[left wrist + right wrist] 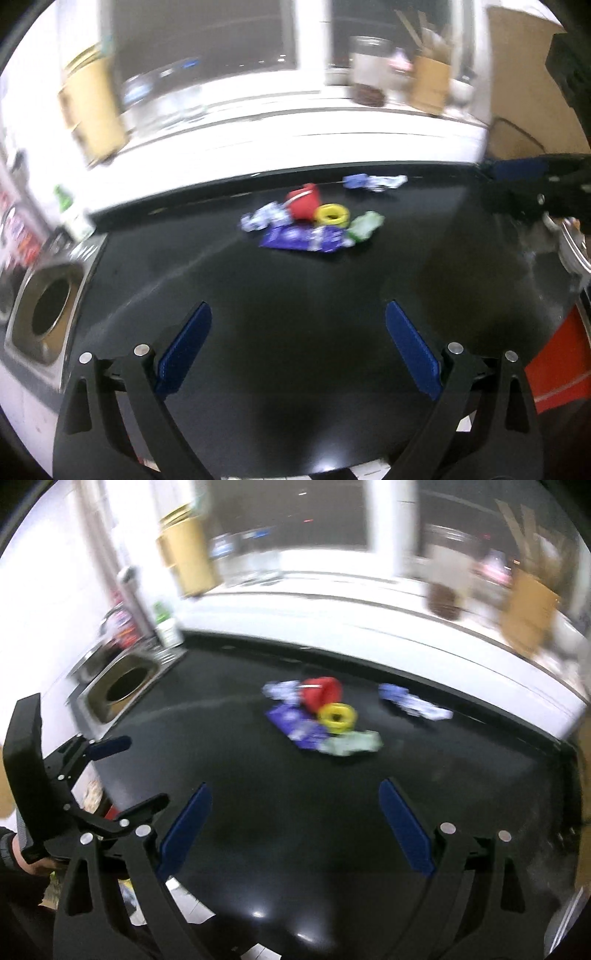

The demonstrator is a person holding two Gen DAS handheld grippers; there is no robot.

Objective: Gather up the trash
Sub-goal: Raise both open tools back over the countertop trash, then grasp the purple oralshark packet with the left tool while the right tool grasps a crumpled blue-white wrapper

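Black countertop (258, 295): the wrapper pile (303, 238) lies at twelve o'clock, well ahead of both tongs, left (297, 345) and right (295, 825), spread and empty; neither looks clearly nearer.

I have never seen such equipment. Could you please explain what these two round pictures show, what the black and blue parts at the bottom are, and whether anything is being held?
There is no robot here. A person carries a hand-held claw in each hand, and a wide-angle camera on each claw looks forward along its two fingers. One picture comes from the left claw, the other from the right claw. The blue strips are finger pads. Both claws are open and hold nothing.

On the black counter lies a small pile: a red cup, a yellow ring, a purple wrapper, a green wrapper, and crumpled blue-white wrappers. To the left is a metal sink. The pictures are blurred.
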